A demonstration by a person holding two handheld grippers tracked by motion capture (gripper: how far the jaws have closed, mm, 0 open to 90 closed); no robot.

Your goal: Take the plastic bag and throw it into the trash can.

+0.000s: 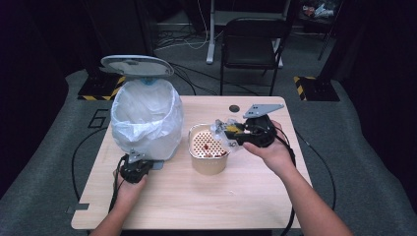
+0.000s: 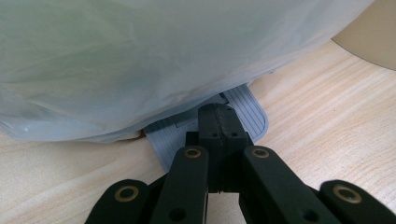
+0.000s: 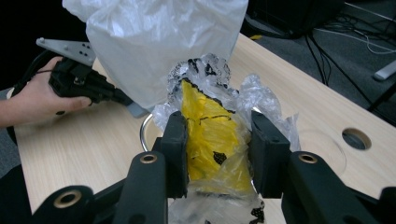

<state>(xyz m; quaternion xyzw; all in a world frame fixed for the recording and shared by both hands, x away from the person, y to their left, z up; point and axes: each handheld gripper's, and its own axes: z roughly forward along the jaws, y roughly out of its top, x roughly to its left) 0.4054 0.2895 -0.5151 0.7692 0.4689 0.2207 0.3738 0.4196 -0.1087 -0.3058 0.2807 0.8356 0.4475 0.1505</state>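
The right gripper (image 1: 231,132) held a crumpled yellow snack wrapper (image 3: 212,135) tight in its jaws, just above the perforated strainer bowl (image 1: 209,153). The left gripper (image 1: 134,168), jaws pressed together, pushed the grey pedal (image 2: 254,114) of the lined bin (image 1: 146,120) at the surface's left.

Right gripper (image 1: 227,131), seemingly wrapper-laden, above strainer bowl (image 1: 209,155)

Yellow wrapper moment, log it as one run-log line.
right hand-held gripper: shut on yellow wrapper, above strainer pot | left hand-held gripper: shut, tips on bin pedal | bin lid: open
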